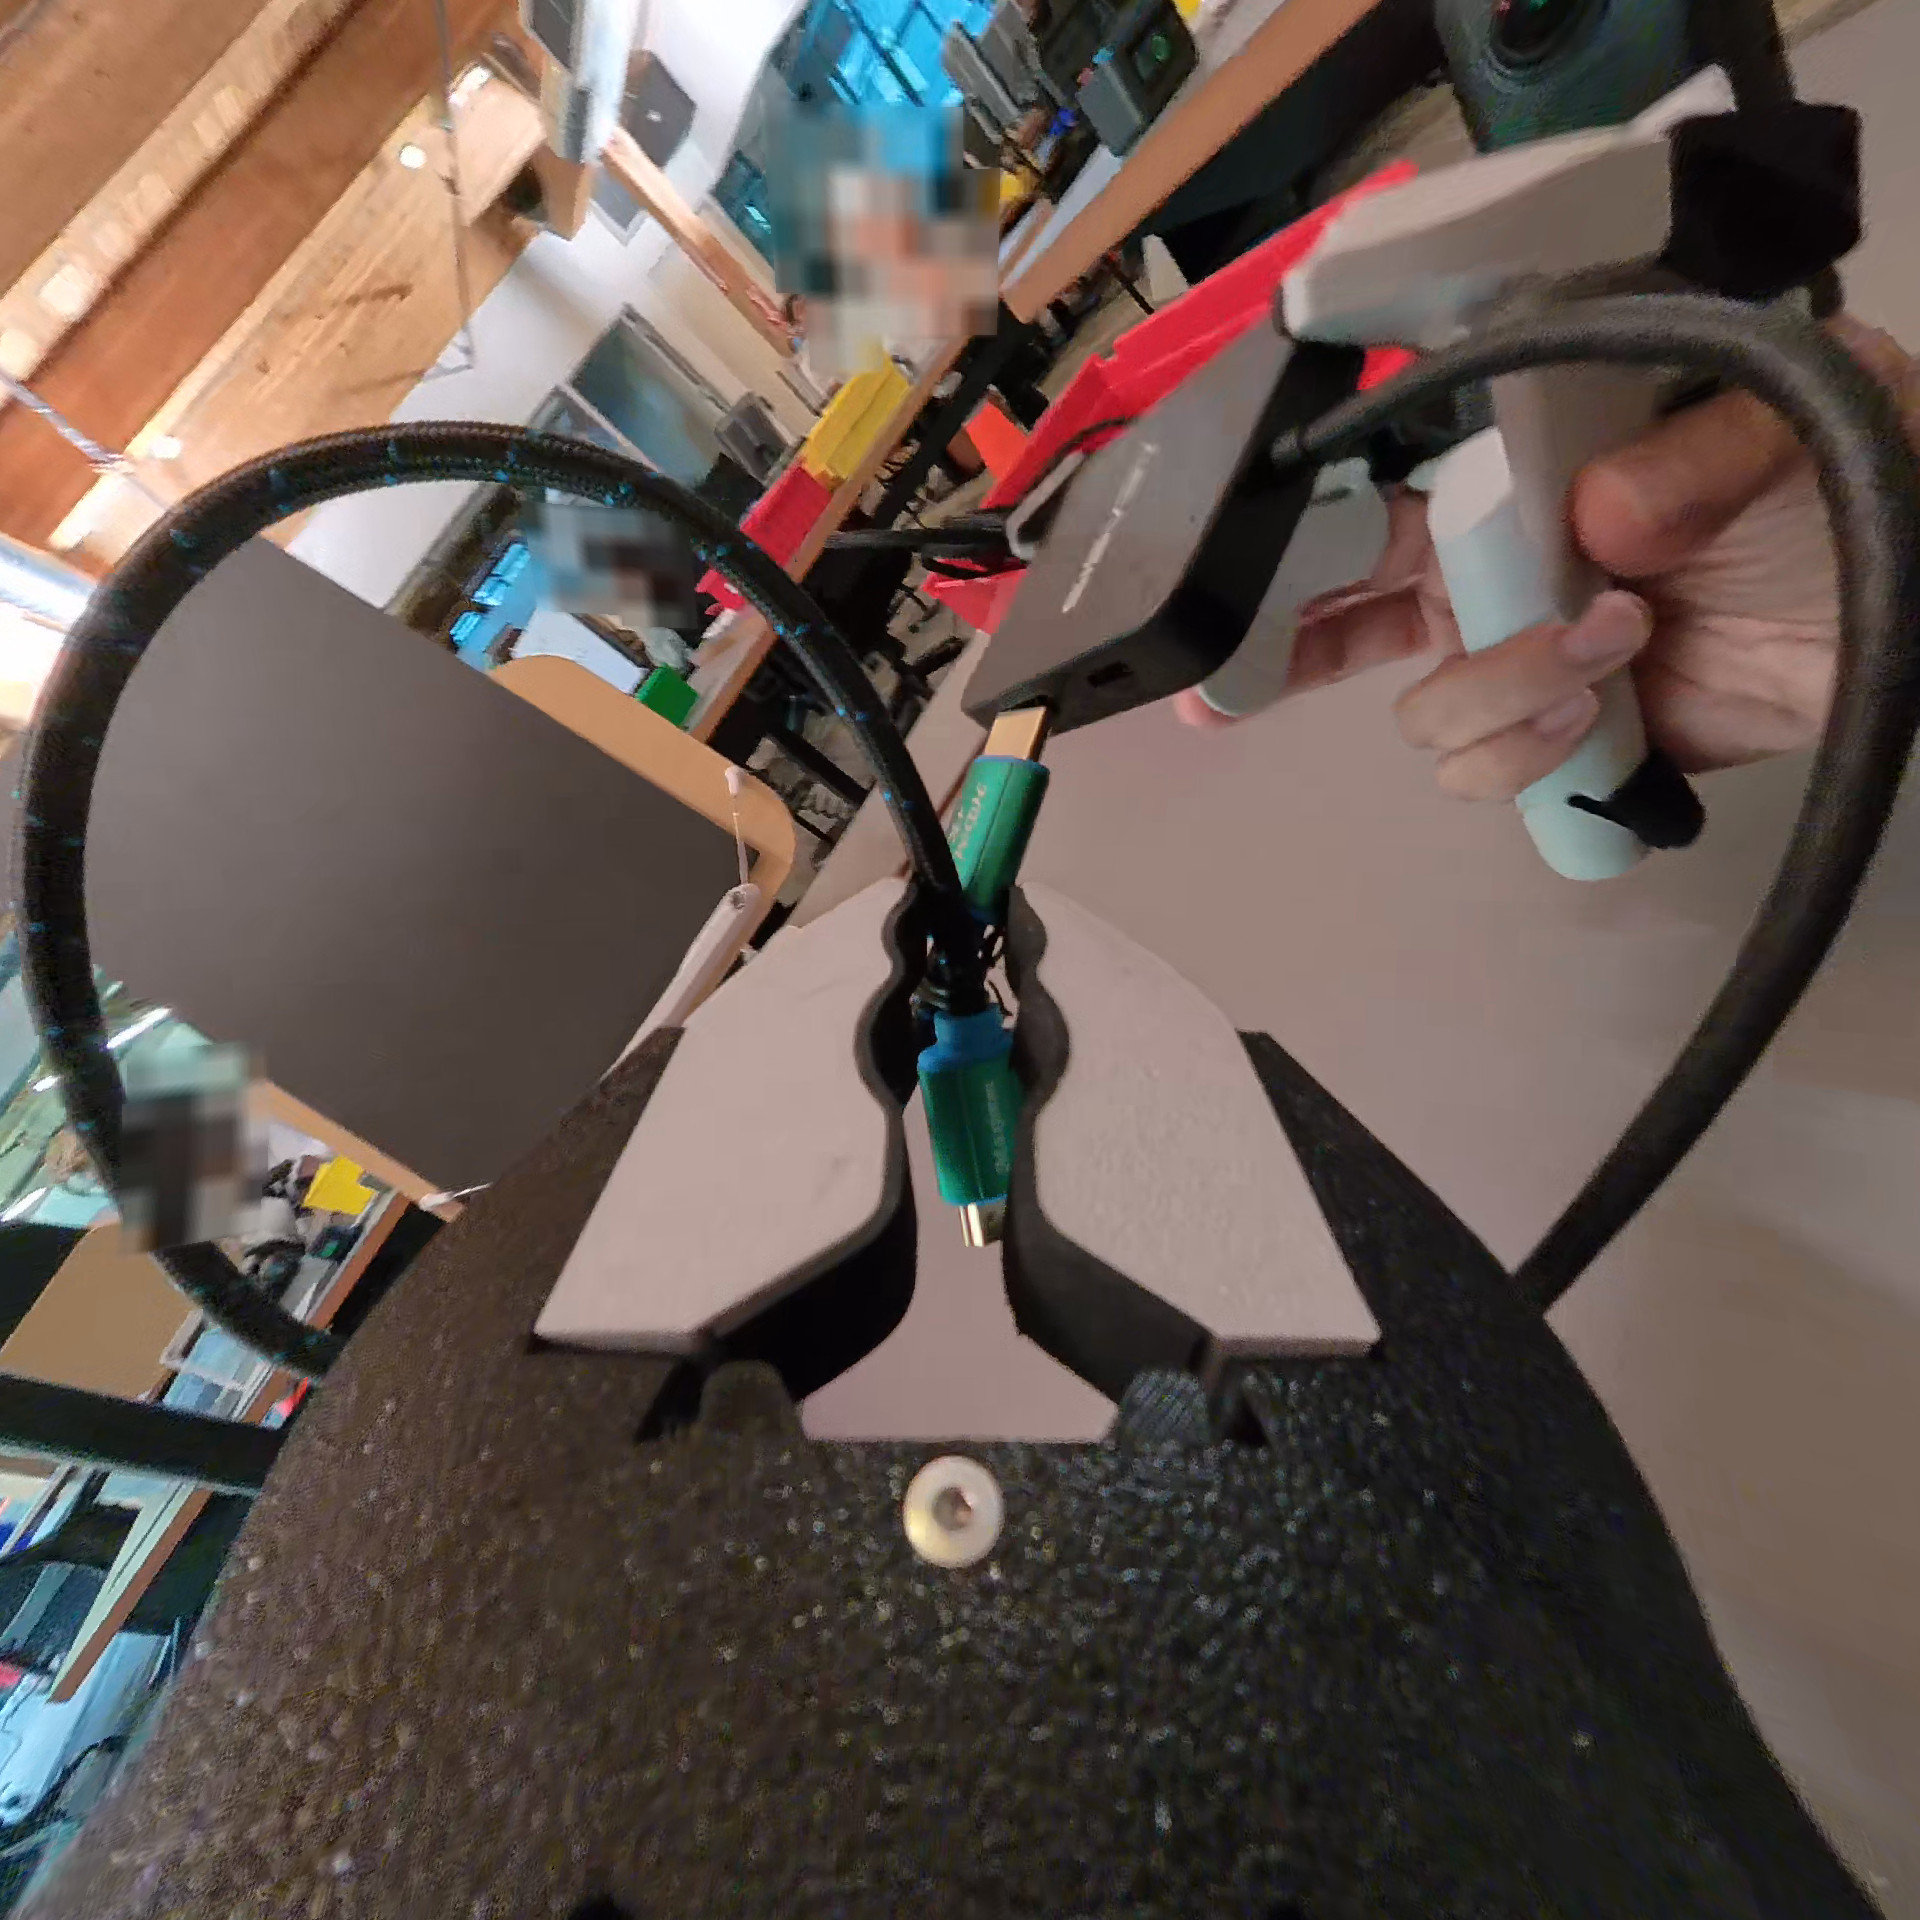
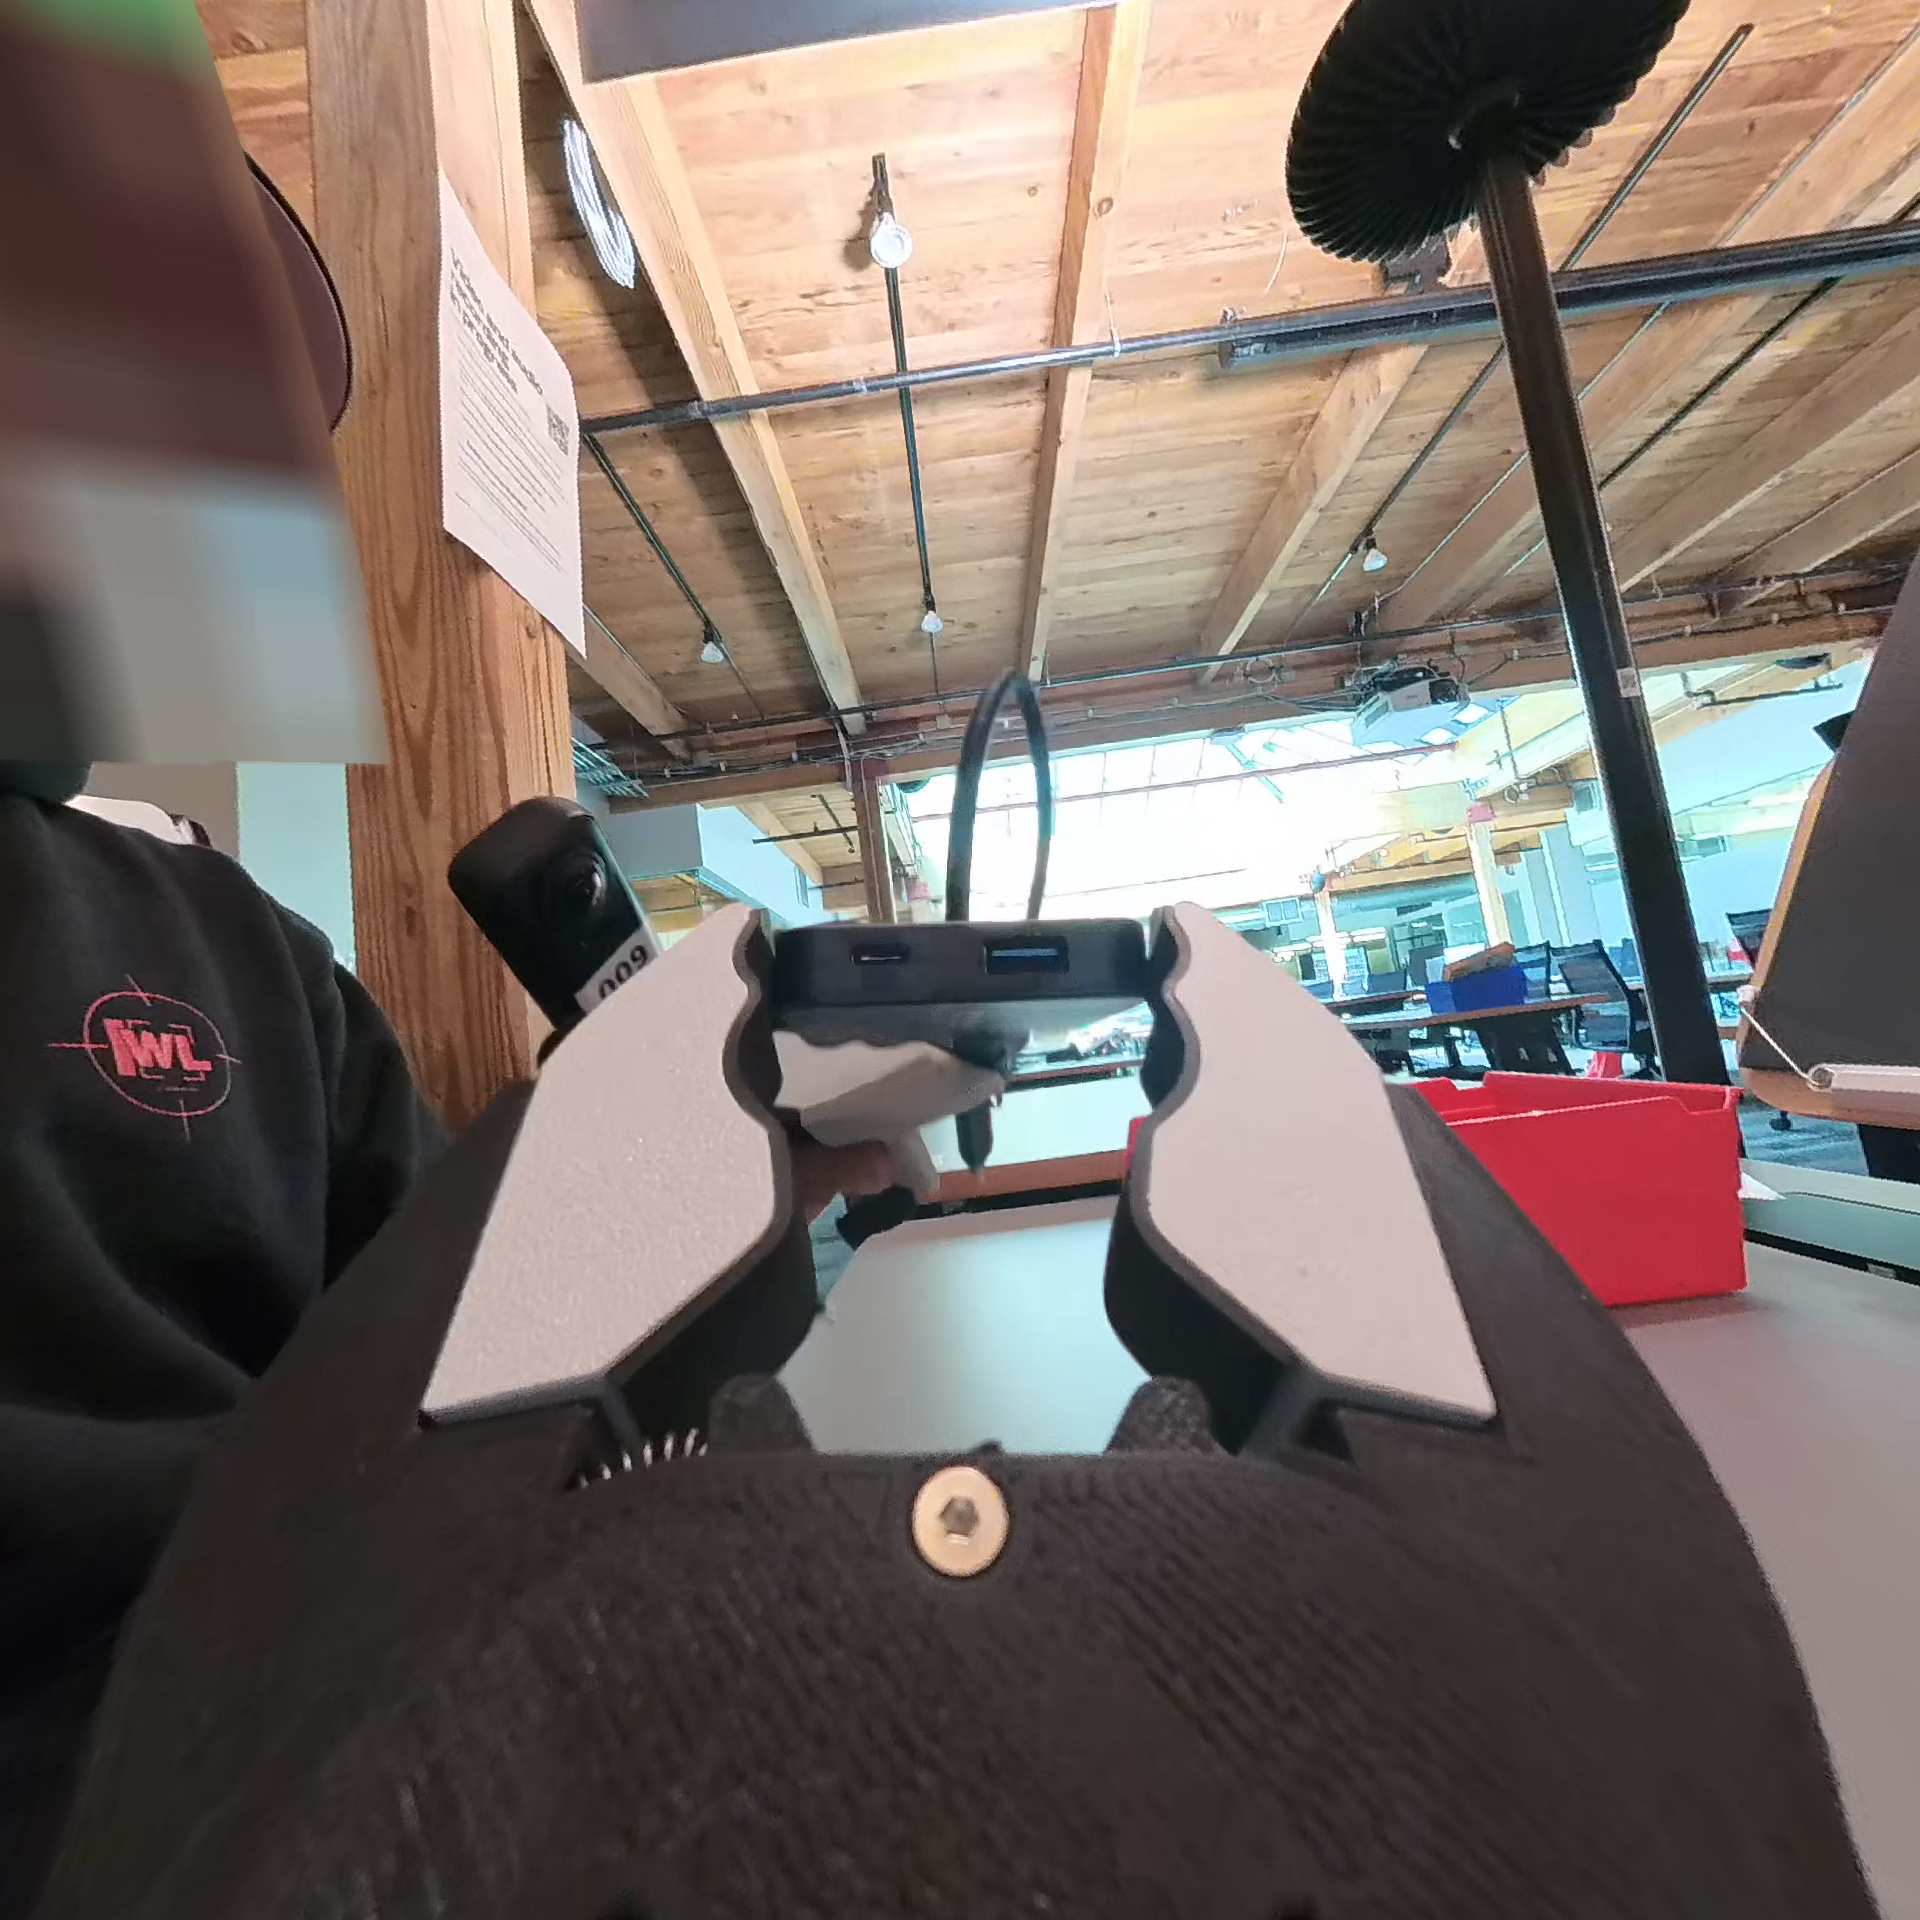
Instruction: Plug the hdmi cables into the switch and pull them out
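In the left wrist view my left gripper (image 1: 961, 920) is shut on a black braided HDMI cable (image 1: 343, 468), just behind its green plug (image 1: 1000, 821). The plug's gold tip (image 1: 1020, 732) meets a port on the near edge of the dark grey switch (image 1: 1132, 540). The cable's other green plug (image 1: 971, 1132) hangs between my fingers. The right gripper's fingers (image 1: 1475, 218) clamp the switch. In the right wrist view my right gripper (image 2: 961, 971) is shut on the switch (image 2: 961, 1003), held in the air. The left gripper (image 2: 883, 1091) shows beyond it.
A second black cable (image 1: 1860, 665) loops from the switch round the right side. A hand (image 1: 1714, 582) holds the right gripper's handle. A red bin (image 2: 1579, 1174) stands on the grey table (image 2: 987, 1340). A dark board (image 1: 364, 852), a black pole (image 2: 1590, 644) and a person in black (image 2: 156, 1091) are nearby.
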The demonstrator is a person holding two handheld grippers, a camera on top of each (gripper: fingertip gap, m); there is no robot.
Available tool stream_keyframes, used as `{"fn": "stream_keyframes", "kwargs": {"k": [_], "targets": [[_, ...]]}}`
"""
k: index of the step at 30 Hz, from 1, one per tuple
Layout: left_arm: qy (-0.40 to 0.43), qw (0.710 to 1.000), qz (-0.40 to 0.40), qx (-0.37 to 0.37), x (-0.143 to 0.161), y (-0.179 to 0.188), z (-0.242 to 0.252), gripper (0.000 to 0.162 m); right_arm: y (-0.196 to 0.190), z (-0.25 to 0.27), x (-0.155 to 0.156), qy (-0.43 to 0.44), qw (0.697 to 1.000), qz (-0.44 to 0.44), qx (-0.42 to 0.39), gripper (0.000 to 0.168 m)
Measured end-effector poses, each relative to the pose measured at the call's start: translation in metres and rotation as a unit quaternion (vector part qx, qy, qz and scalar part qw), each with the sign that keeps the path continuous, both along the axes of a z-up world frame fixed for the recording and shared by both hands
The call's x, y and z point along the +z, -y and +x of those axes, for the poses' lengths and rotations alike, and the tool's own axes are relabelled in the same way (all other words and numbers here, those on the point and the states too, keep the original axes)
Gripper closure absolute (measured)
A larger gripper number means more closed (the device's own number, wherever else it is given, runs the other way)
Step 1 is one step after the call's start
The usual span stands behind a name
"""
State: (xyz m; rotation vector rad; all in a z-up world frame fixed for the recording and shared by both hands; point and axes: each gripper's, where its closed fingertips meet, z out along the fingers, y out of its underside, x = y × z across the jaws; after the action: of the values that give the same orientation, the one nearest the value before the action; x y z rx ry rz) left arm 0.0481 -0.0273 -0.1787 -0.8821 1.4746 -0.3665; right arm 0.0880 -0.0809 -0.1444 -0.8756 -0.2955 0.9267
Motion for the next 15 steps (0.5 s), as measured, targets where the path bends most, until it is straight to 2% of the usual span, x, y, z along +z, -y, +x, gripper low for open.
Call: {"fn": "stream_keyframes", "kwargs": {"k": [2,6,15], "targets": [[0.031,0.999,-0.001,0.012,0.01,-0.002,-0.001,0.149,-0.004,-0.005,-0.007,0.023,1.0,-0.017,-0.003,0.098],[-0.029,0.999,0.037,0.007,0.0,-0.006,-0.002,0.149,-0.006,-0.003,-0.008,0.024,0.999,-0.023,-0.014,0.098],[-0.049,0.992,0.119,0.0,0.004,-0.012,-0.009,0.149,-0.011,-0.013,-0.02,0.096,0.994,-0.053,-0.031,0.099]]}}
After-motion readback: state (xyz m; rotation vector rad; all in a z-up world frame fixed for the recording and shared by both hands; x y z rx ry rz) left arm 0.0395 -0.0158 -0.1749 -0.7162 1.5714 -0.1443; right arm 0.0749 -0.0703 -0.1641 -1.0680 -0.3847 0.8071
